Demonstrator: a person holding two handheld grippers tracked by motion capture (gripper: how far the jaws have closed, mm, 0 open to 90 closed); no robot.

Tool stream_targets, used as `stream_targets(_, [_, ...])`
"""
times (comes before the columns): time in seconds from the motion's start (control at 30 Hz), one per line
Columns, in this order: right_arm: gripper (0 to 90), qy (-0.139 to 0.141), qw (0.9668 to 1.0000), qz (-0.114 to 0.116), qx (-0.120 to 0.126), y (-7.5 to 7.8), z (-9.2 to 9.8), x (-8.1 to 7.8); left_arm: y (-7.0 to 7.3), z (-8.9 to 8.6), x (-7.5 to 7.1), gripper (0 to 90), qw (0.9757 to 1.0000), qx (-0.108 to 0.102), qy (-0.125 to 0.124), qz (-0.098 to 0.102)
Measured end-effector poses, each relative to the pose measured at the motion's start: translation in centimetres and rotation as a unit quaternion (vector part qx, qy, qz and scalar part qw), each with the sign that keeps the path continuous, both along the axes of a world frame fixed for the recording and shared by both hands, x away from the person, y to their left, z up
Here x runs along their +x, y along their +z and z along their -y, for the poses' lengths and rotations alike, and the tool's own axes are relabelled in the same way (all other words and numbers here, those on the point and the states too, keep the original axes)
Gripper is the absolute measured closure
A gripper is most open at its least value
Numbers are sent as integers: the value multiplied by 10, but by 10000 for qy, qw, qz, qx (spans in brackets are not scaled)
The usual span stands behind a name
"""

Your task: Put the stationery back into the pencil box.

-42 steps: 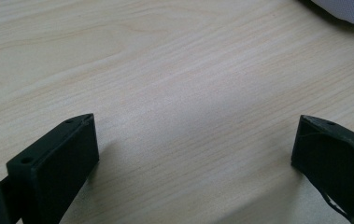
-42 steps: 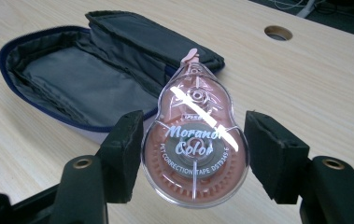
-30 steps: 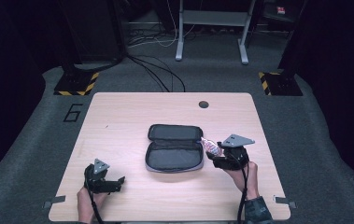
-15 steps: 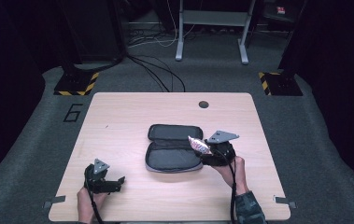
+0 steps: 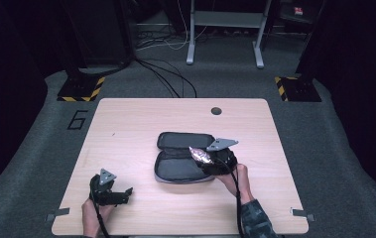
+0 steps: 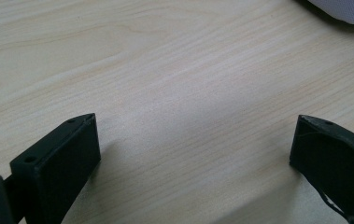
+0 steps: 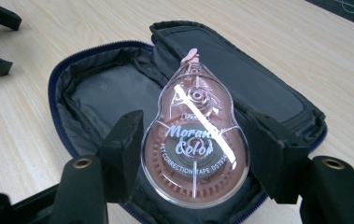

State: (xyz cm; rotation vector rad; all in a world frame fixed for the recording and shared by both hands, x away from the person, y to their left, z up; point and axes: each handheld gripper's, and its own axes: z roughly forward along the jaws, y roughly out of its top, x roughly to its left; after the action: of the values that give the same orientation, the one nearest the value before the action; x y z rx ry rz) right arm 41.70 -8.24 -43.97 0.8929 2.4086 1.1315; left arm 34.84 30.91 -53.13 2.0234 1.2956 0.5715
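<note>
Two grippers – right gripper [image 7: 193, 154] pinching clear teardrop tape dispenser [image 7: 195, 144] over open fabric case [image 7: 95, 93], left gripper [image 6: 193, 140] jaws spread.

A pale wooden table [image 5: 126, 129] stands on grey carpet [image 5: 334, 148], with a small dark round hole [image 5: 216, 110] near its far edge. A number 6 [image 5: 78, 119] is marked on the carpet beside the far left corner. Beyond it sit two black bases edged with yellow-and-black stripes, one on the left [image 5: 81, 89] and one on the right [image 5: 294, 88]. Black cables [image 5: 168, 79] trail between them. Farther back rise the grey legs of a metal frame [image 5: 191, 34].
</note>
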Motion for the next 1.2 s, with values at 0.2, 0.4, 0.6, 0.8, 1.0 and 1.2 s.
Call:
stream_targets(0.2, [390, 52, 9999, -110, -48, -7, -9, 4, 1, 0, 0, 17, 10000, 18, -22, -48])
stream_targets(0.4, [390, 136, 9996, -227, -91, -19, -17, 8, 1, 0, 0, 18, 10000, 9, -16, -34])
stream_targets(0.6, [390, 137, 9991, -369, -123, -31, -26, 12, 1, 0, 0, 19, 10000, 8, -18, -31])
stream_targets(0.8, [390, 150, 9984, -494, -212, -41, -33, 16, 1, 0, 0, 19, 10000, 7, -18, -26])
stream_targets(1.0, [390, 173, 9976, -612, -287, -48, -40, 19, 1, 0, 0, 19, 10000, 8, -20, -29])
stream_targets(1.2, [389, 219, 9965, -698, -412, -54, -45, 22, 1, 0, 0, 21, 10000, 21, -39, -21])
